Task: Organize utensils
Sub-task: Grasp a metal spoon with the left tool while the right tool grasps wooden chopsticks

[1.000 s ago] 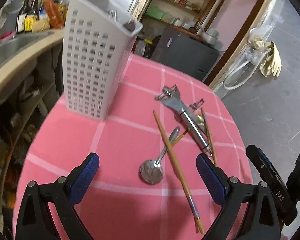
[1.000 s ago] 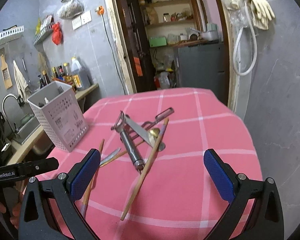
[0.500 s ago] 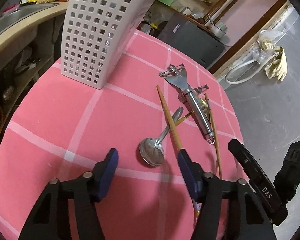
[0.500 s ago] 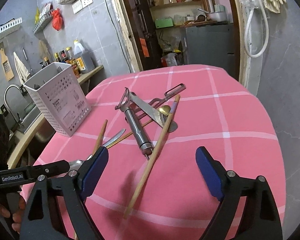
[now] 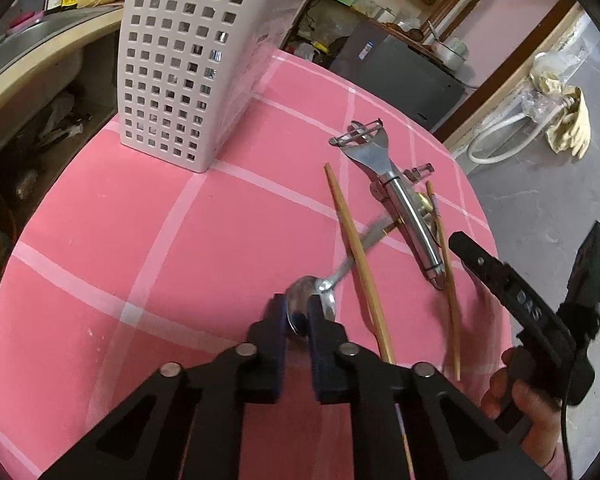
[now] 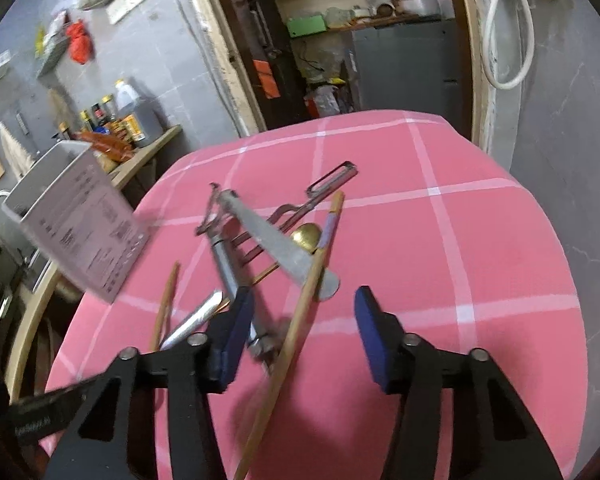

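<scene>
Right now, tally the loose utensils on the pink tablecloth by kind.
Wooden chopsticks: 2
Spoons: 2, one steel, one brass
Peelers: 2
Flat steel blade, kind unclear: 1
Total: 7

On the table (image 5: 140, 240), the basket (image 5: 188, 60) stands left of the spoon (image 5: 324, 296), chopsticks (image 5: 360, 264) and peeler (image 5: 404, 200).

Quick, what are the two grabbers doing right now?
Left gripper: just closed, pinching the spoon by its bowl.
Right gripper: open, jaws just closing around a chopstick, not gripping it.
</scene>
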Available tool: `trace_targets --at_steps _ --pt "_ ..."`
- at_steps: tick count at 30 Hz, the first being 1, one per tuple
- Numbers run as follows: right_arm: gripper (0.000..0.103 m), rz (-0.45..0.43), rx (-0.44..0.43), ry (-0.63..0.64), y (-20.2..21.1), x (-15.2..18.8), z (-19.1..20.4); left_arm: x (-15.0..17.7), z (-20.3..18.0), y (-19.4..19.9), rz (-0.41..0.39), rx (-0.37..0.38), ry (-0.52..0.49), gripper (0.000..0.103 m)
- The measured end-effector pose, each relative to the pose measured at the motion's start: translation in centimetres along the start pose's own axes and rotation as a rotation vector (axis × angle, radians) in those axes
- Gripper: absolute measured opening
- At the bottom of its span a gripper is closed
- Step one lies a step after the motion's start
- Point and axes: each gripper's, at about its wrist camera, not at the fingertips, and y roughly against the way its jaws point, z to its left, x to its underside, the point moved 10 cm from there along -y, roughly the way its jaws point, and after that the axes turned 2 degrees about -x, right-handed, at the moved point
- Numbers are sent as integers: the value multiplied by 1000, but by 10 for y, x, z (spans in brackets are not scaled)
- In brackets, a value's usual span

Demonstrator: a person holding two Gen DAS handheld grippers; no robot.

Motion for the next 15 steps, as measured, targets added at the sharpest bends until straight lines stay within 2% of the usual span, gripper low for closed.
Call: trace_targets --at_steps 4,8,10,15 --pt "28 51 14 -19 -17 -3 -4 -3 1 -1 -4 -1 22 6" --pt "22 91 22 -20 -27 -2 -2 -7 0 4 -19 -13 1 5" --pt "12 101 26 -31 -28 -2 -3 -9 2 6 -18 -11 -3 4" --pt "7 109 2 -32 -27 -1 0 -15 10 14 -11 -11 -24 4"
